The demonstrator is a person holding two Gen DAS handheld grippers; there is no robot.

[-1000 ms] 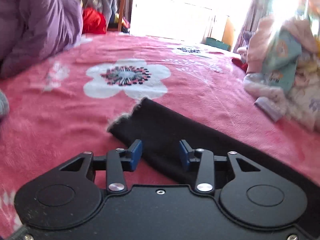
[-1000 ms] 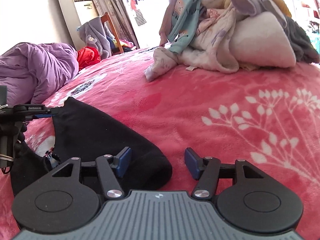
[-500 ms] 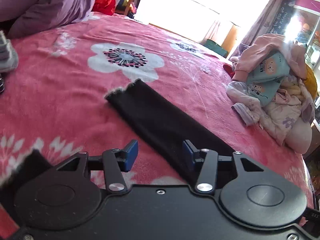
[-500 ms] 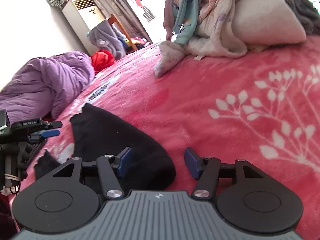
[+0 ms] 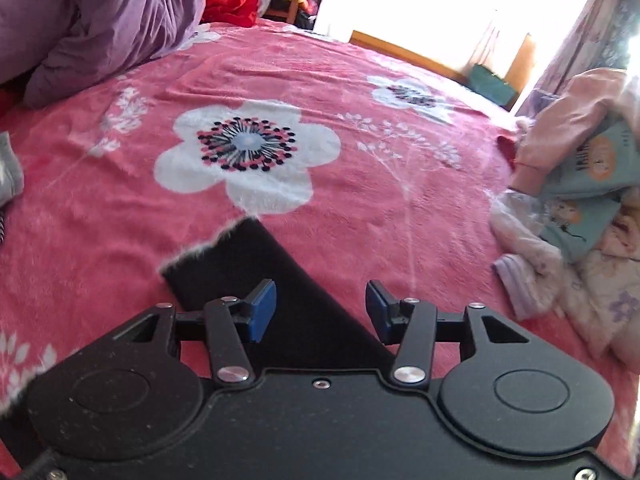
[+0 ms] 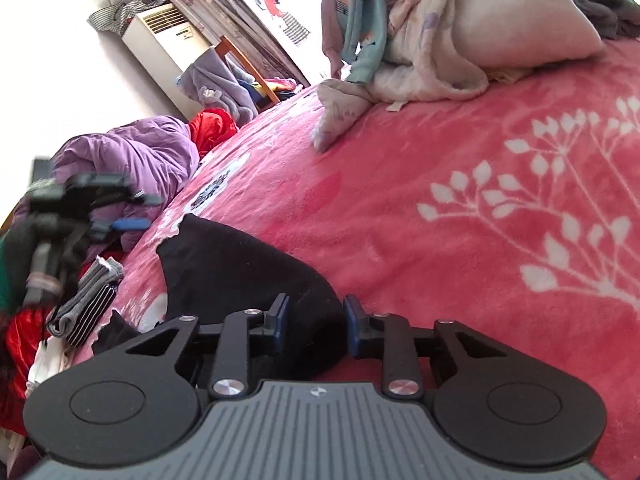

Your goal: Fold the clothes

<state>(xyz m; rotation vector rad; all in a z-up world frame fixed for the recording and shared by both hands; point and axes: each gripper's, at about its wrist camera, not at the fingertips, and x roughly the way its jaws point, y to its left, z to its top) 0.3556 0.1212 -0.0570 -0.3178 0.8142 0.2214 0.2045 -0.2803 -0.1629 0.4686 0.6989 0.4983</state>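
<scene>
Right wrist view: nearest the lens, the right gripper (image 6: 313, 322) is closing its blue-padded jaws on the rounded end of a long black fabric garment (image 6: 236, 268), a fold of cloth bunched between the pads, which seem to press on it. That garment lies flat on a pink fleece blanket with white flower and leaf prints (image 6: 460, 184), running away toward the left gripper (image 6: 120, 216), blurred at the left edge. Striped grey folded clothes (image 6: 88, 300) sit beside it there. Farther off rises a heap of pastel clothes and a cream pillow (image 6: 460, 28), then a rumpled purple quilt (image 6: 136, 156) and a white standing air conditioner (image 6: 164, 40). From the left wrist, the left gripper (image 5: 321, 308) hangs above the black garment's (image 5: 256, 276) ragged end, fingers apart and holding nothing, with the large white flower just beyond.
</scene>
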